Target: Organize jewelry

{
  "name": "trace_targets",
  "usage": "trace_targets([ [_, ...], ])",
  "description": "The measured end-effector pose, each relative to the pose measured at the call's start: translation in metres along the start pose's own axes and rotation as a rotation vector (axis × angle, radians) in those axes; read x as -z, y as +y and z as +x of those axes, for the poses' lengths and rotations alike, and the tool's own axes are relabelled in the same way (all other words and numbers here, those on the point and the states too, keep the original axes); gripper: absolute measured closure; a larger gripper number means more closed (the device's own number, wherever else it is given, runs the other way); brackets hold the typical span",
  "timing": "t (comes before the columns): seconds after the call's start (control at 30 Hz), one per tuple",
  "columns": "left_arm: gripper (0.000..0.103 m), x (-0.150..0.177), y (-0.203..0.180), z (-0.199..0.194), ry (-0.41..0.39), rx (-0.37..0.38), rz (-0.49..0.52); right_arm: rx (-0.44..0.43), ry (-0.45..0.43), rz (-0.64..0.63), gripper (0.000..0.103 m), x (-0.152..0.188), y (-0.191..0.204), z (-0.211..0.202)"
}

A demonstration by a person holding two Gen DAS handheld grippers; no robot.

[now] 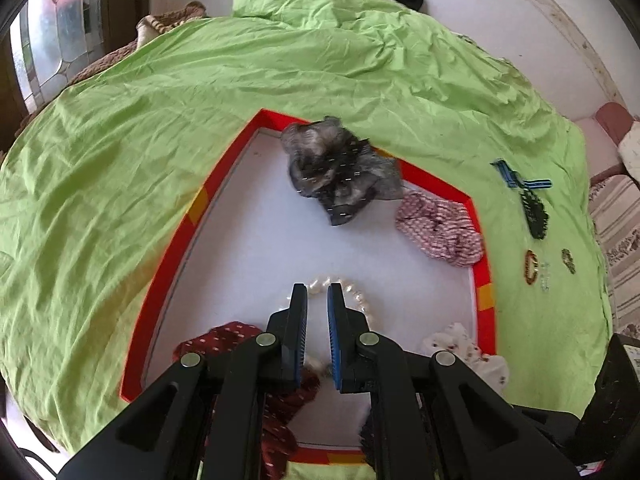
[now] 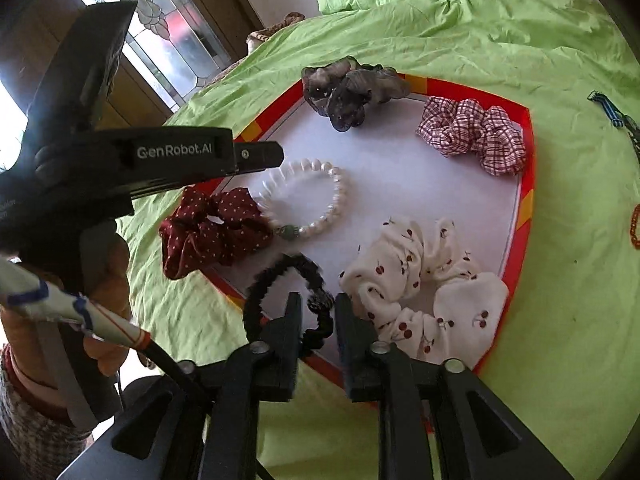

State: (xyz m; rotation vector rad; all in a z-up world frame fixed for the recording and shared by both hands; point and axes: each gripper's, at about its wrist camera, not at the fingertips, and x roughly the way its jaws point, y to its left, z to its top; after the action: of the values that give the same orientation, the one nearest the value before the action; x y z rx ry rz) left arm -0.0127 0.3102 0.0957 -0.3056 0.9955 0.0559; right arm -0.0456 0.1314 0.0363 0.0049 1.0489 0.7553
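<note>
Right gripper (image 2: 316,306) jaws apart, straddling black hair tie (image 2: 280,280) at tray (image 2: 526,184) near edge. Left gripper (image 1: 317,296) open over pearl bracelet (image 2: 308,200). Risk: tie snags a finger on retreat, gets dragged off tray.

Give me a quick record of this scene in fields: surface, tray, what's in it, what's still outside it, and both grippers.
surface: wrinkled lime-green bedsheet
tray: white tray with red rim
in tray: grey sheer scrunchie; red-and-white checked scrunchie; white pearl bracelet; dark red polka-dot scrunchie; white cherry-print scrunchie; black fuzzy hair tie
outside tray: blue striped ribbon; black lace piece; orange beaded ring
left gripper: jaws slightly apart above the pearl bracelet
right gripper: jaws open around the black hair tie
</note>
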Motion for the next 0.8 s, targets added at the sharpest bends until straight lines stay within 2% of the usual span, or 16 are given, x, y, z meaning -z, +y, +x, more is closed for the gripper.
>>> trace_targets([
  [0.03,0.09,0.0,-0.002,-0.002,-0.003,0.004,0.001,-0.004,-0.008,-0.004,0.074,0.001,0.0,-0.005],
  [0.1,0.079,0.001,-0.007,-0.012,-0.021,0.008,0.008,0.003,-0.032,-0.017,0.066,0.001,0.0,-0.017],
  [0.23,0.073,0.005,-0.015,-0.036,-0.074,0.0,0.018,0.02,-0.092,-0.02,0.066,0.001,-0.009,-0.044],
  [0.37,0.058,0.02,-0.02,-0.062,-0.14,-0.059,0.009,0.075,-0.127,0.021,0.066,0.002,-0.025,-0.054],
  [0.47,0.057,0.032,-0.023,-0.071,-0.169,-0.093,0.006,0.093,-0.111,0.05,0.067,-0.004,-0.033,-0.044],
  [0.6,0.057,0.046,-0.026,-0.077,-0.177,-0.109,-0.006,0.137,-0.082,0.008,0.068,-0.007,-0.023,-0.025],
  [0.7,0.057,0.054,-0.031,-0.081,-0.179,-0.116,-0.005,0.167,-0.013,-0.029,0.068,-0.003,-0.02,-0.01],
  [0.8,0.057,0.062,-0.041,-0.089,-0.196,-0.117,0.012,0.158,-0.04,-0.04,0.068,0.002,-0.02,-0.023],
])
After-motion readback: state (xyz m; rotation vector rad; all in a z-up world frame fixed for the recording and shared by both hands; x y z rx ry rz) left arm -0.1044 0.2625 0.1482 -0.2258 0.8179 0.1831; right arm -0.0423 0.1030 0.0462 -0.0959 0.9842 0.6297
